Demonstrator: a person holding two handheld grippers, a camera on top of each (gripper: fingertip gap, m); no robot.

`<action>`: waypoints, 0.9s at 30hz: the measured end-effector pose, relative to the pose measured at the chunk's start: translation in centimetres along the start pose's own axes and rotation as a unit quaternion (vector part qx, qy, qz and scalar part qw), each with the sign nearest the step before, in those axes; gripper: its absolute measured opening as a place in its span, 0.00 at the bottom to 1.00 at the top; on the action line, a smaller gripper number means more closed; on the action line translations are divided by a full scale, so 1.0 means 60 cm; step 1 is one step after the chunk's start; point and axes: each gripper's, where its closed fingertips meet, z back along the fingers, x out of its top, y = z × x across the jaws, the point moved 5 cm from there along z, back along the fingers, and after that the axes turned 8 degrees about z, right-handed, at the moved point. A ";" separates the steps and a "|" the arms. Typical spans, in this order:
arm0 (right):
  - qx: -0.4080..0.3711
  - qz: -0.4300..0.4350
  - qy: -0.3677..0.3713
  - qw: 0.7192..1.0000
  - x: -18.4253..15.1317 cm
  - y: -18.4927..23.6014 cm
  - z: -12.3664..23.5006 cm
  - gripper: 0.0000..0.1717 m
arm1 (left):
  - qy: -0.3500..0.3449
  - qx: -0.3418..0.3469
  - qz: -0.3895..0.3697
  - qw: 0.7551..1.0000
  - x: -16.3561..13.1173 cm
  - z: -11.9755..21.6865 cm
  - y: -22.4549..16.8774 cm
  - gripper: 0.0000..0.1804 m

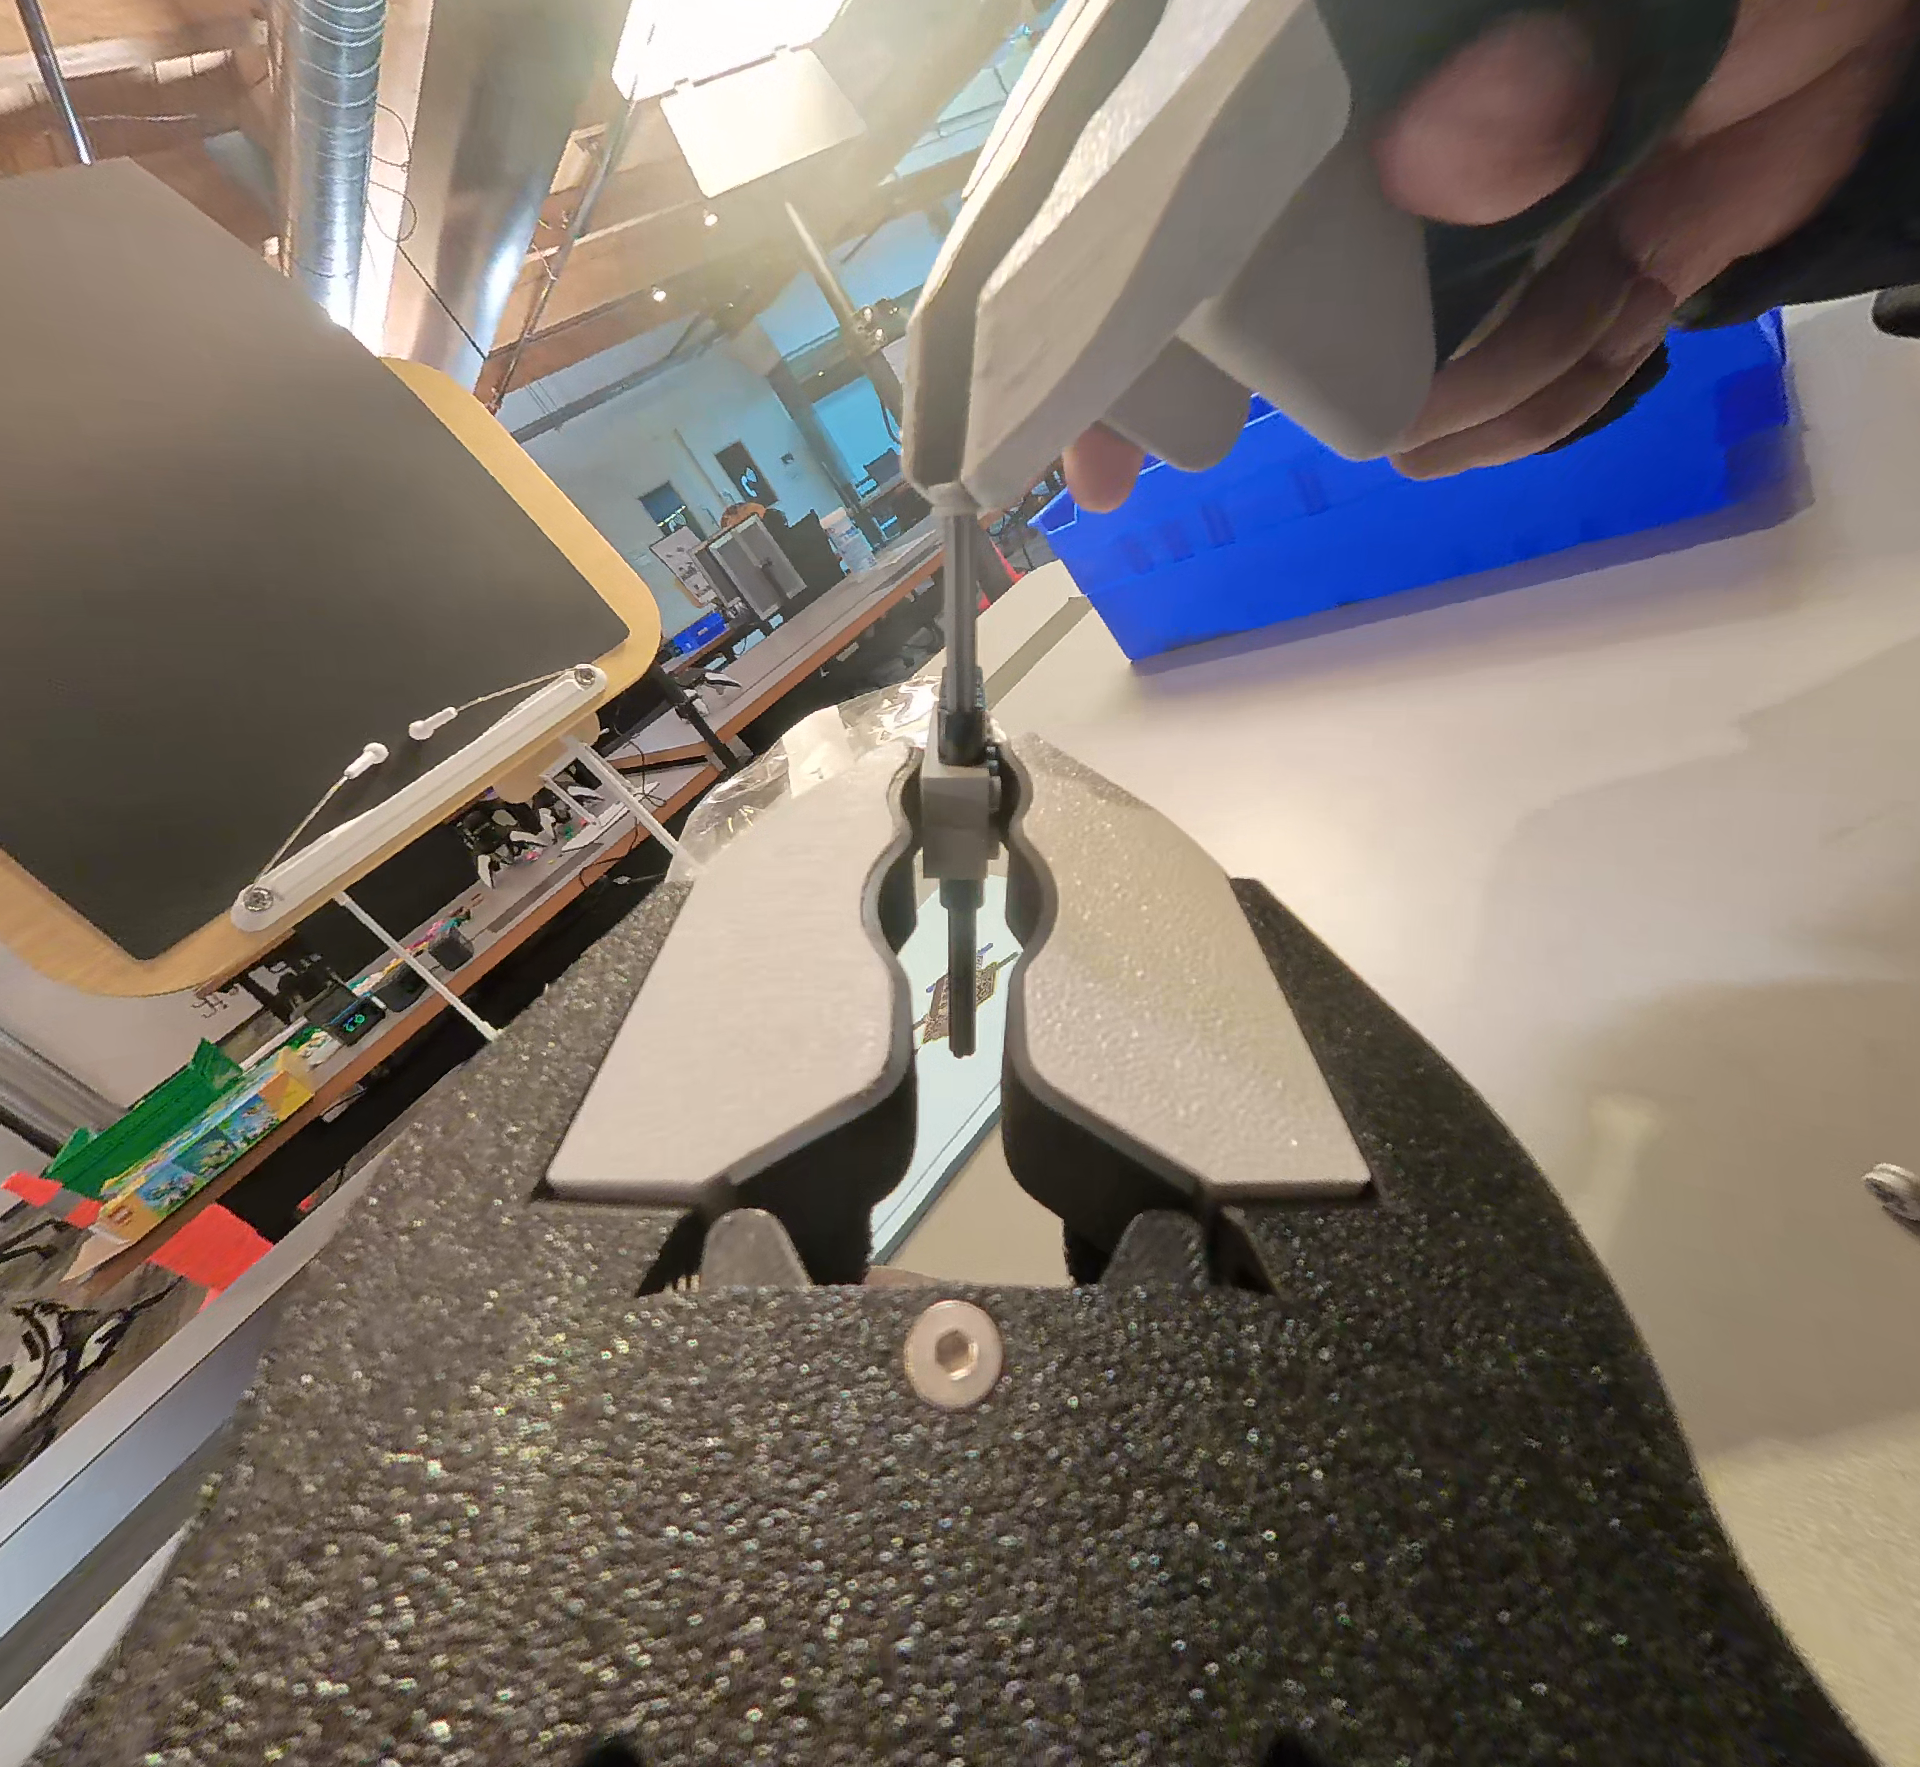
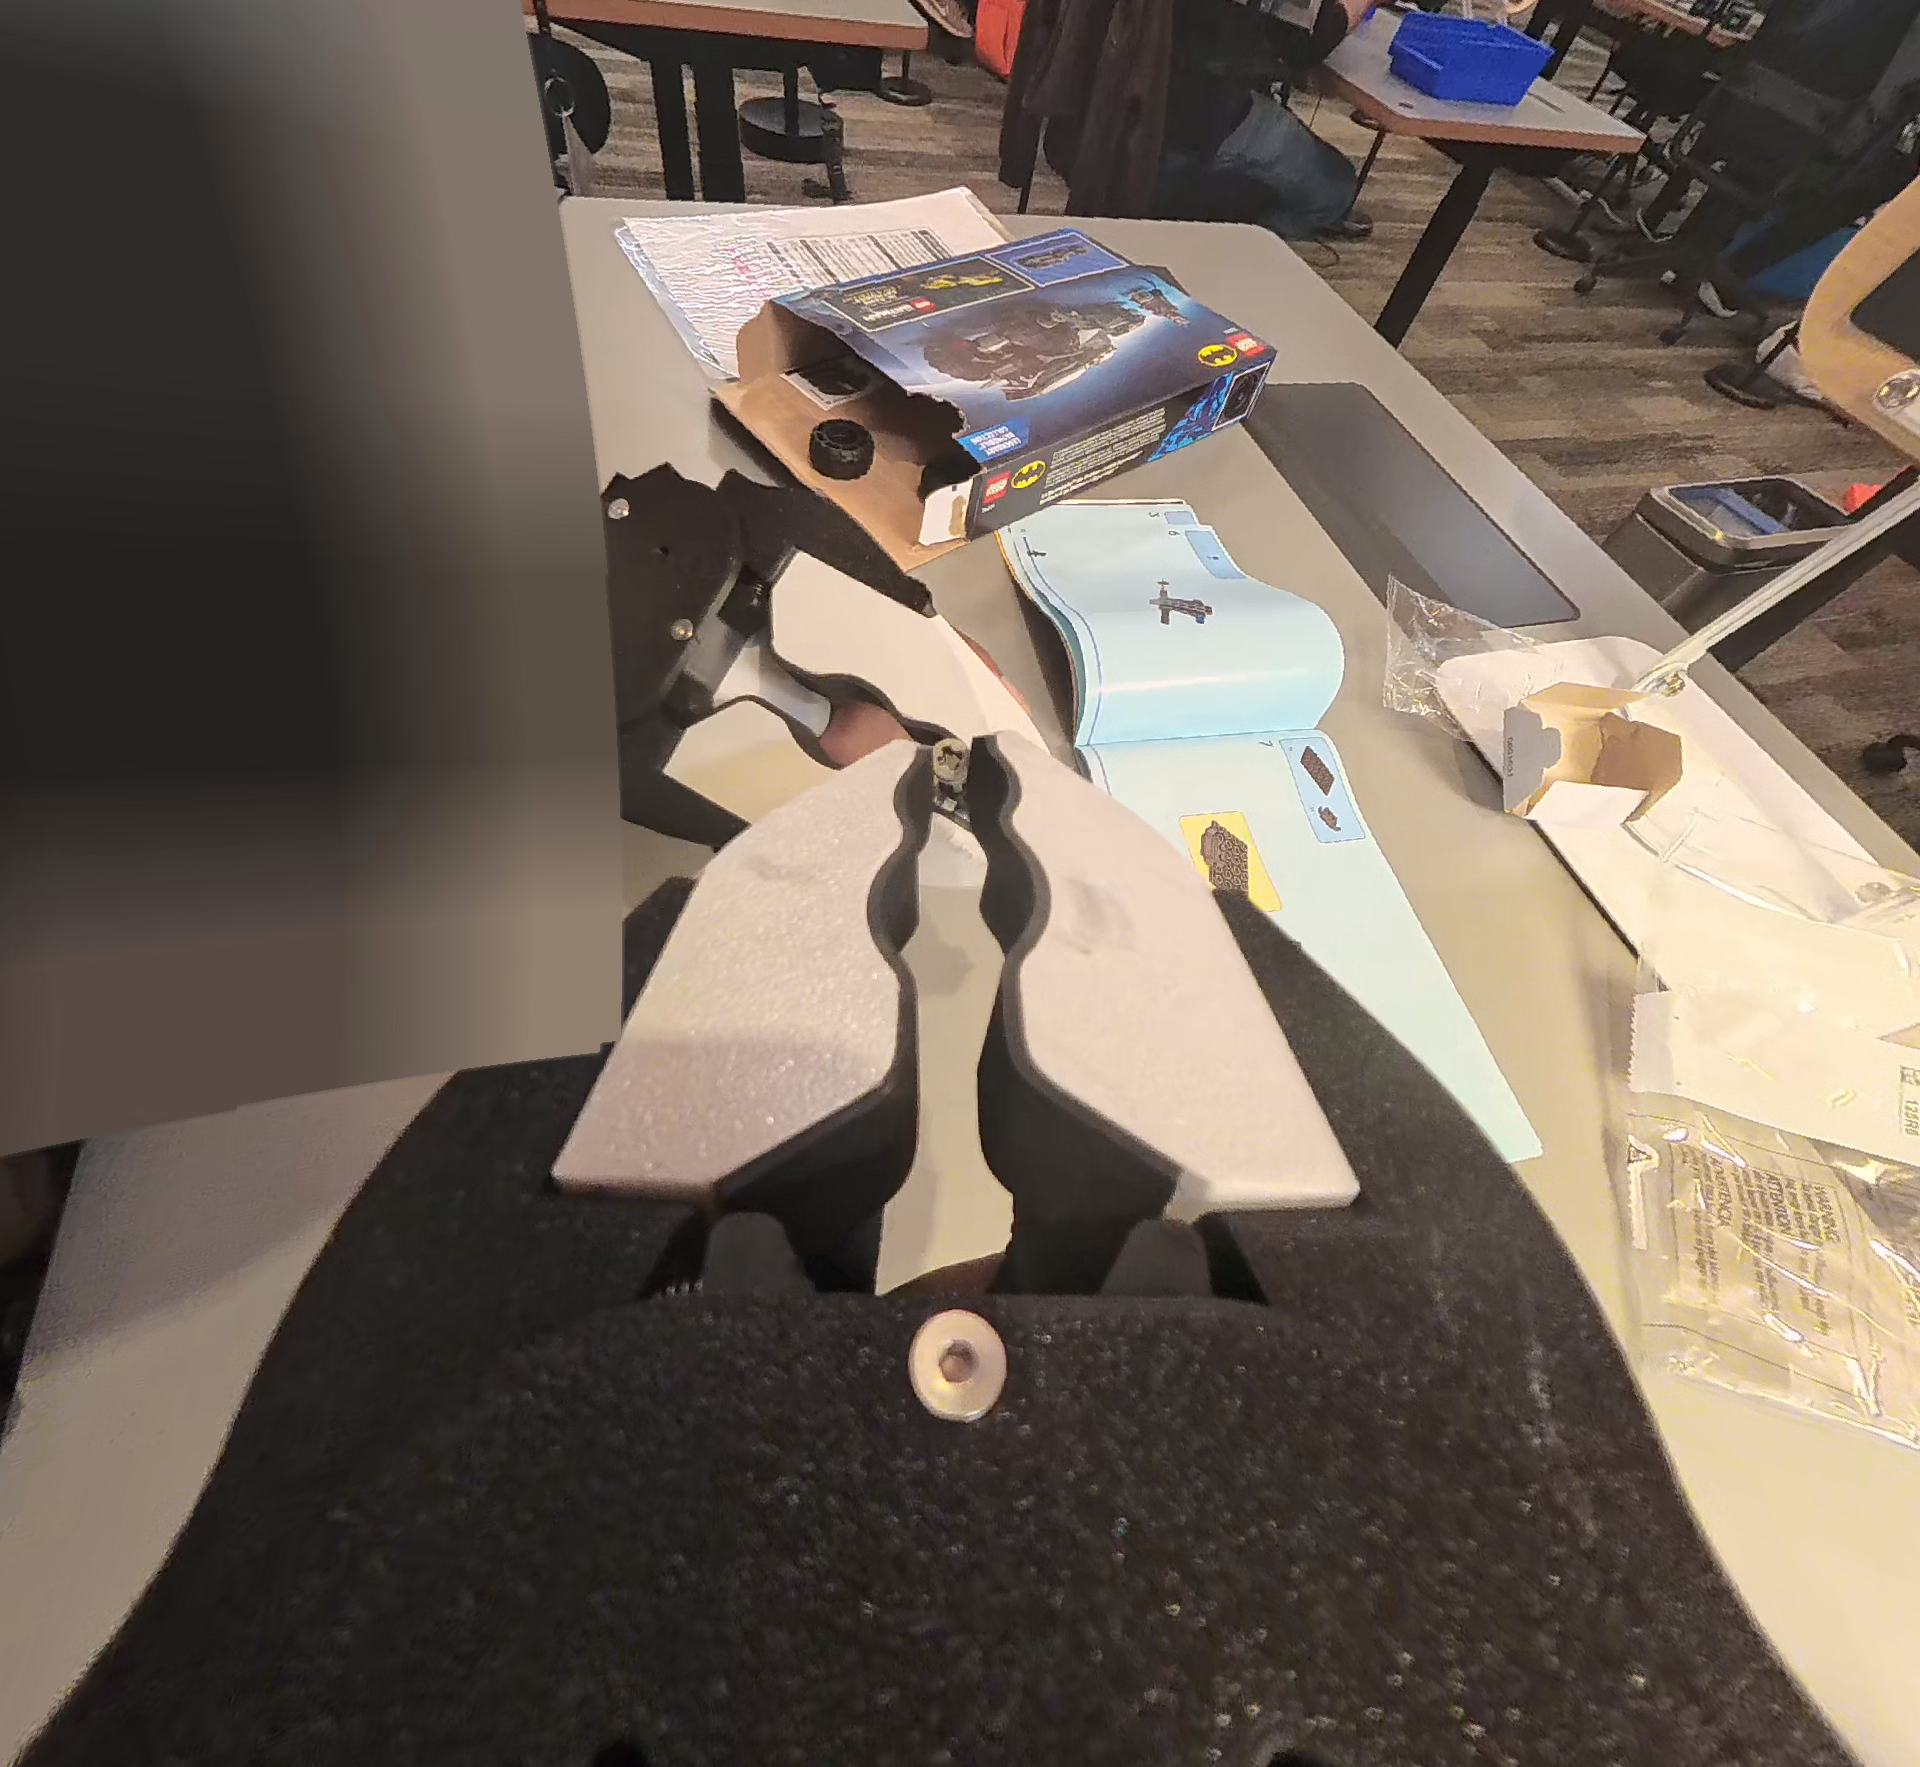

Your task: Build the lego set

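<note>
Axle (image 1: 961, 595), a thin grey rod, is shared by both grippers above the table (image 1: 1455, 834). The left gripper (image 1: 961, 808) is clamped on a small grey block (image 1: 958, 818) through which the rod line passes, with a black pin (image 1: 961, 979) sticking out below it between the fingers. The right gripper (image 1: 940, 486) reaches down from above, its fingertips pinched on the axle's top end; a hand (image 1: 1621, 190) grips its body. From the right wrist view, the right gripper (image 2: 954, 767) shows the axle end (image 2: 948, 759) squeezed at the very tips.

Judged from this, the step goes best if the left holds the block steady and square while the right keeps the rod in line with the hole; any sideways lean would likely bind it or slip it from the narrow tip grip.

Below lie an open booklet (image 2: 1195, 657), a torn box (image 2: 1039, 377) with a black wheel (image 2: 842, 444) at its mouth, plastic bags (image 2: 1766, 1250) and a small carton (image 2: 1590, 751). A blue bin (image 1: 1455, 522) sits farther back. Nothing blocks the rod, though the two sets of fingers crowd each other closely.
</note>
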 end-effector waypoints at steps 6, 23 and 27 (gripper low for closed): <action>0.006 0.001 -0.014 1.000 -0.001 0.001 0.000 0.04 | -0.007 -0.020 0.026 0.999 0.000 0.001 -0.001 0.06; 0.023 -0.008 -0.057 0.998 -0.006 0.000 -0.002 0.04 | -0.016 -0.087 0.119 0.989 0.000 0.002 -0.008 0.06; 0.019 -0.007 -0.066 0.998 -0.006 -0.001 -0.001 0.04 | -0.015 -0.108 0.155 0.982 0.001 0.000 -0.011 0.06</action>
